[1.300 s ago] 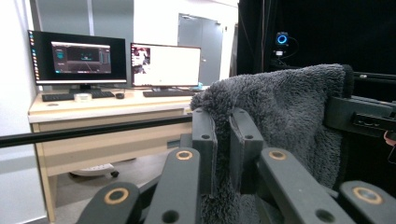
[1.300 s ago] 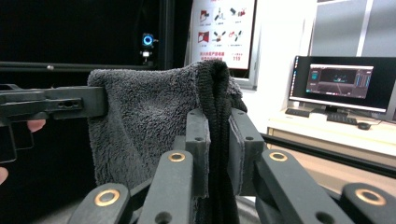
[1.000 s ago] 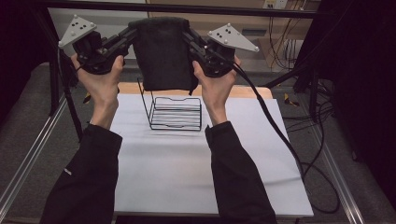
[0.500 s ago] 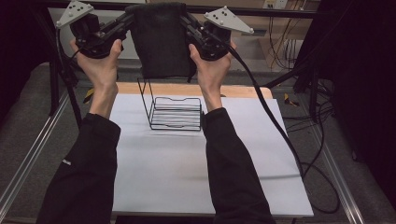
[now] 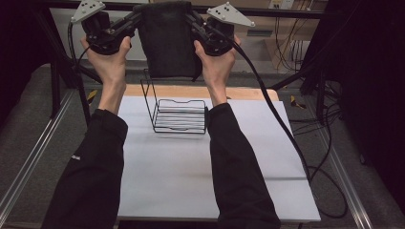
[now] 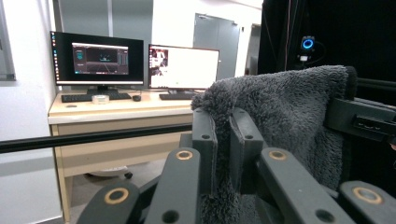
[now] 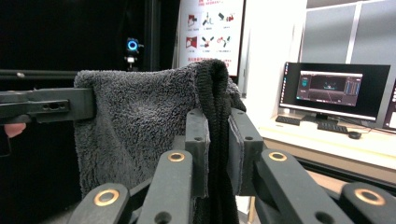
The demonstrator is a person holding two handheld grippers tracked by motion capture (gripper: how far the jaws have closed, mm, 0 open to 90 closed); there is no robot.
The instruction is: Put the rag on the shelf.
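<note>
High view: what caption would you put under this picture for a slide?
A person's left gripper and right gripper hold a dark towel stretched above a wire rack on a white table.

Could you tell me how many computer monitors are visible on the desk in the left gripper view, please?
2: a dark-screened monitor on the desk's left part, and a bright-screened monitor right beside it. The grey towel could hide more further right.

— What's on the table (image 5: 191,181)?
— A black wire rack (image 5: 179,112) standing near its far edge.
— And beyond?
— Two lit monitors (image 6: 135,65) on a beige desk (image 6: 116,116), a keyboard (image 6: 86,97) and a tape roll (image 6: 100,98) beside it, cables (image 5: 329,143) along the floor.
</note>
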